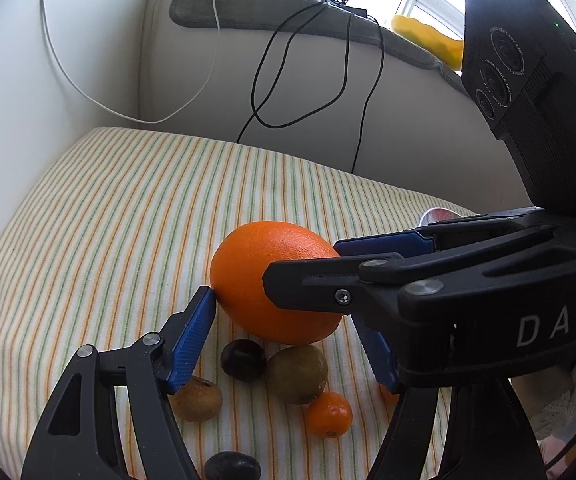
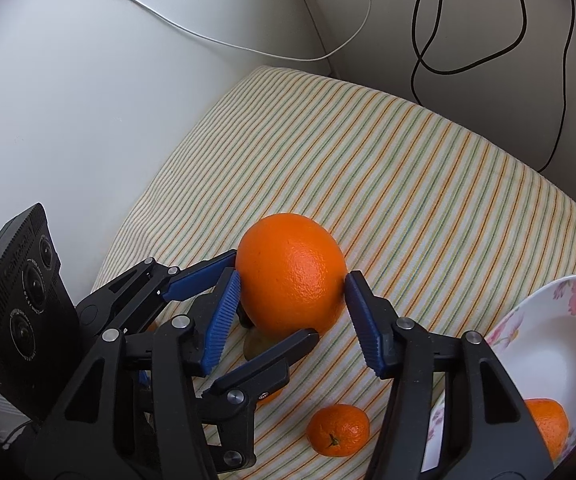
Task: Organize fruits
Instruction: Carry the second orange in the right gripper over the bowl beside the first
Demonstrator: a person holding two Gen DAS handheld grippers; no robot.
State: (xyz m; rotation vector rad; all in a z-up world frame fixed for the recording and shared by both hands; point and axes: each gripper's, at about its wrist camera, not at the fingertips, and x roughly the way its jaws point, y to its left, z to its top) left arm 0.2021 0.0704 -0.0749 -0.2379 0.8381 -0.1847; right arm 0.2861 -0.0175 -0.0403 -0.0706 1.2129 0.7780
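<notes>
A large orange (image 2: 291,276) with pebbled skin sits on a striped cloth. Just near of it lie a brown kiwi (image 1: 296,374), a dark plum (image 1: 243,360) on the kiwi's left, a second kiwi (image 1: 196,398) further left, and a small mandarin (image 2: 337,430) with a green stem. At the right, a flowered plate (image 2: 559,344) holds another orange (image 2: 547,424).

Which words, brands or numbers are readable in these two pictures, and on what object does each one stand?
"DAS": white letters on the black body of the right tongs, cut off by the edge of the left wrist view.
Small ring print around the three lenses on the right camera block: too small and blurred to read.
Print around the lenses on the left camera block: also unreadable.
The oranges and the flowered plate carry no text.
</notes>
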